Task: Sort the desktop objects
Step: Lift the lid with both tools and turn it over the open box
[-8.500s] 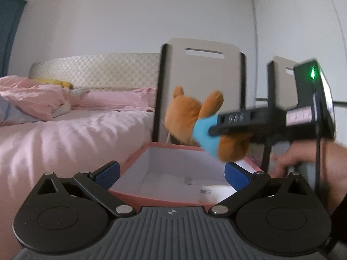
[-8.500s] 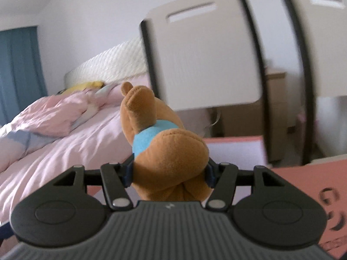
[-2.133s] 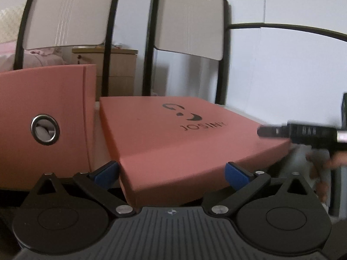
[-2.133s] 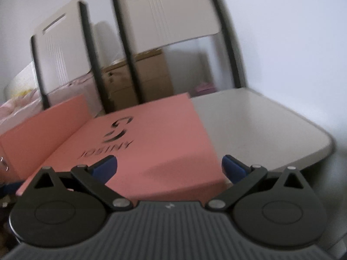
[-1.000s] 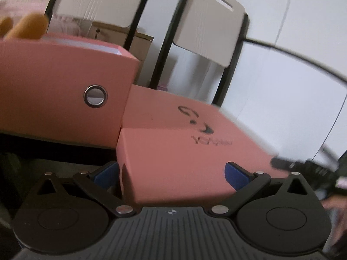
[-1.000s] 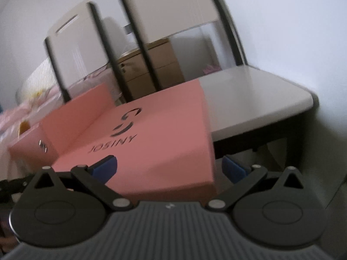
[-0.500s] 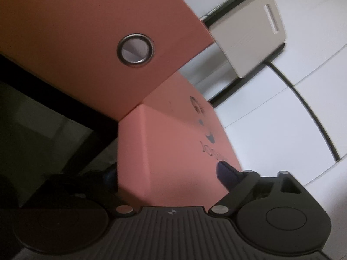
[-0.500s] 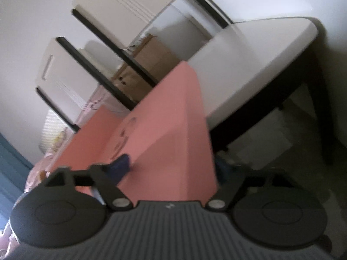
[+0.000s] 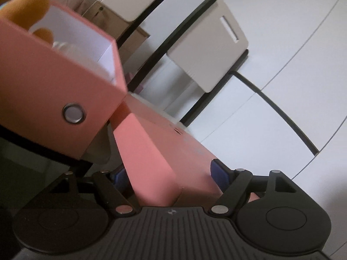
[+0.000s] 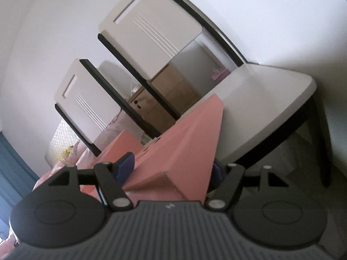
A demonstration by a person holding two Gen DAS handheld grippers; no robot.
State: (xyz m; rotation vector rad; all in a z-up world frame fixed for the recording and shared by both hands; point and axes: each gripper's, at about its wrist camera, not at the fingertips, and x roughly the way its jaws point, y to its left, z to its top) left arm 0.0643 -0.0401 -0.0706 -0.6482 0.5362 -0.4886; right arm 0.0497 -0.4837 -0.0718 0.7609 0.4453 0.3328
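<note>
A pink box lid with a dark logo is tilted, one corner between the fingers of each gripper. My left gripper is shut on its corner; the lid fills the gap between the blue pads. My right gripper is shut on the opposite corner of the lid. The open pink box with a metal ring hole stands to the left, and the orange plush toy sticks out of its top.
Two beige chairs with black frames stand behind; one backrest and its seat are close on the right. A wooden cabinet is behind them. A pink bed lies far left. White walls surround.
Both grippers have closed on the lid's corners and tilted it up off the chair seat. The views have rolled sideways. Earlier, the right gripper put the plush toy into the box.
</note>
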